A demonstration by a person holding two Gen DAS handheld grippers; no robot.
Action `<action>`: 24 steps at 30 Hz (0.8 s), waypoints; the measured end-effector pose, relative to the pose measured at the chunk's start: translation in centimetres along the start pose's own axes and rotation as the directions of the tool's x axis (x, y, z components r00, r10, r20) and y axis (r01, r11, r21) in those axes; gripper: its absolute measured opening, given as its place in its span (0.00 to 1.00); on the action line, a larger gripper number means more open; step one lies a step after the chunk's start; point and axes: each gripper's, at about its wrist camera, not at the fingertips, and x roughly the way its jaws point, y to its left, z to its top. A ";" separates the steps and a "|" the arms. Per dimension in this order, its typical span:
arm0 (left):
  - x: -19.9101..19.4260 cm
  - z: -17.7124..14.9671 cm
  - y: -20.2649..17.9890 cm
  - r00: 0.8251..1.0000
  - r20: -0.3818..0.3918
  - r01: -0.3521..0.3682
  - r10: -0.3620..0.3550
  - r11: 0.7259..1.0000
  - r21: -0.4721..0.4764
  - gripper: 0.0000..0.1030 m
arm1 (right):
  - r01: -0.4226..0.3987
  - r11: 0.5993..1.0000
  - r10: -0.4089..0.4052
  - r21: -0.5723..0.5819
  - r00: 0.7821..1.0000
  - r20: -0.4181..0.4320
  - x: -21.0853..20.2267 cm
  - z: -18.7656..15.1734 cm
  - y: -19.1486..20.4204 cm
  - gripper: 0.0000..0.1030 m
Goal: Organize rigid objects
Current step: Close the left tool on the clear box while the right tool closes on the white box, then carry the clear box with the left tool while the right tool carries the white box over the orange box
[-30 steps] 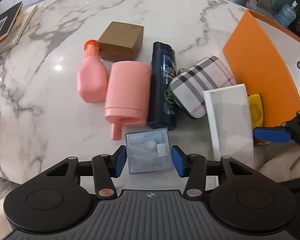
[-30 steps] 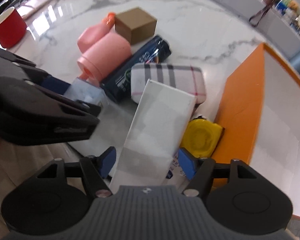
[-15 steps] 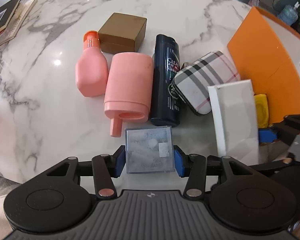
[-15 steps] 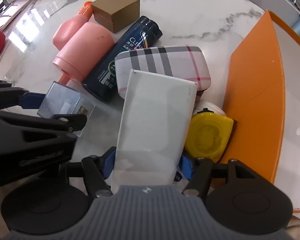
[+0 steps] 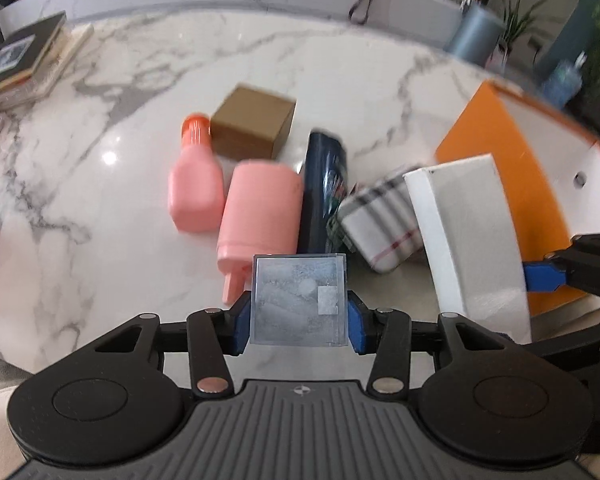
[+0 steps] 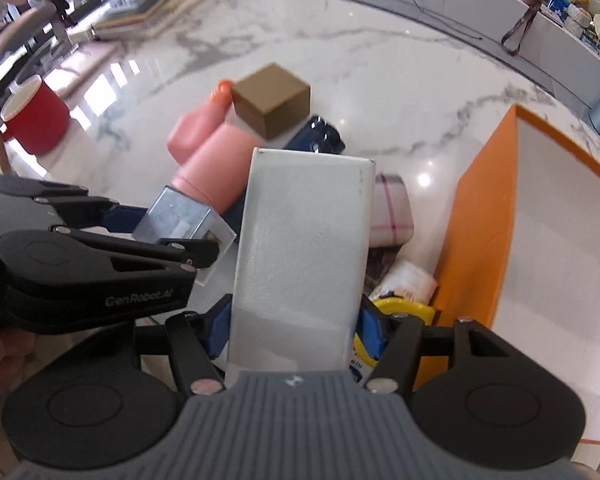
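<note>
White marble table (image 5: 100,208), bright open room; left to right: red cup (image 6: 34,116); pink bottle (image 5: 196,196), brown box (image 5: 254,128), pink cylinder (image 5: 262,216), dark bottle (image 5: 326,196), plaid case (image 5: 380,228); orange bin (image 6: 484,216) at right. Left gripper (image 5: 299,320) fingers just closing, clamped on clear square case (image 5: 299,300); right gripper (image 6: 296,330) fingers just closing, gripping white box (image 6: 304,248). Judged: lift both clear of neighbours, keep level, carry toward bin. Yellow item (image 6: 400,312) half hidden; motion blur; bin interior cut off.
</note>
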 end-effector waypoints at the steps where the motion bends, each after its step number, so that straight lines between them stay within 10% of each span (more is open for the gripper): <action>1: -0.5 0.1 0.0 1.000 0.017 0.005 -0.005 1.000 -0.004 0.51 | -0.007 1.000 0.007 0.006 1.000 0.012 -0.4 0.1 -0.3 0.61; 15: -6.5 4.9 -4.3 0.979 0.199 0.034 -0.044 0.998 0.055 0.51 | -0.020 0.998 0.003 0.067 0.972 0.235 -8.7 2.8 -4.0 0.61; 24: -7.4 8.0 -10.4 0.963 0.232 0.094 -0.139 0.976 0.196 0.51 | 0.129 0.988 -0.151 0.091 0.940 0.305 -14.0 4.1 -8.7 0.61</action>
